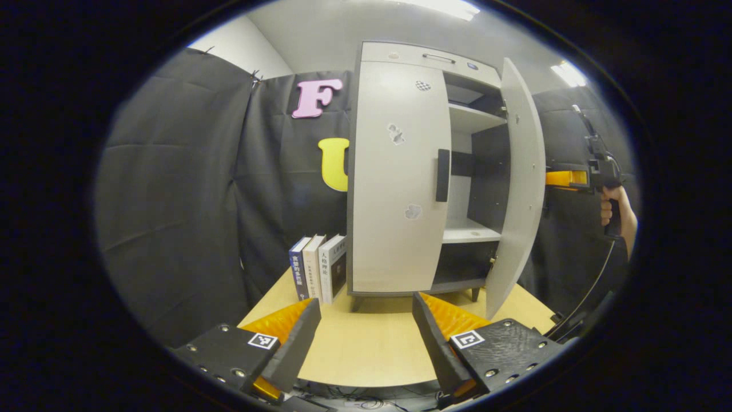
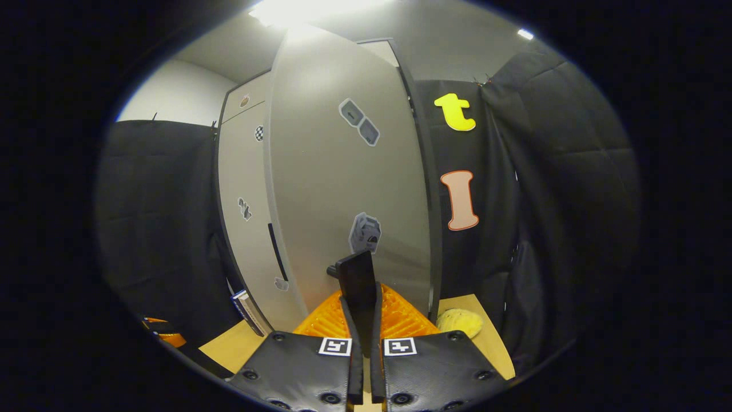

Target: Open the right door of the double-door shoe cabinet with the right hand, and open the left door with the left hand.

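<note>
- Cabinet: the pale grey double-door shoe cabinet (image 1: 394, 171) stands on a light wooden table (image 1: 366, 349).
- Its flat grey right door (image 1: 517, 183) is swung outward, baring the shelves; the grey left door (image 1: 394, 189) with its dark vertical handle (image 1: 442, 175) lies flush.
- Right gripper (image 2: 361, 320) is clamped on the right door's dark handle (image 2: 355, 277).
- Left gripper (image 1: 366, 332) hovers before the cabinet, fingers wide, holding nothing.
- Three upright books (image 1: 319, 268) stand just beside the cabinet's left side.

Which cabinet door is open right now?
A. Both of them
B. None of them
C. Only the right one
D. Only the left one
C: in the left gripper view the right door is swung out, showing the shelves, while the left door sits flat and closed; the right tongs are clamped on the right door's handle.
</note>
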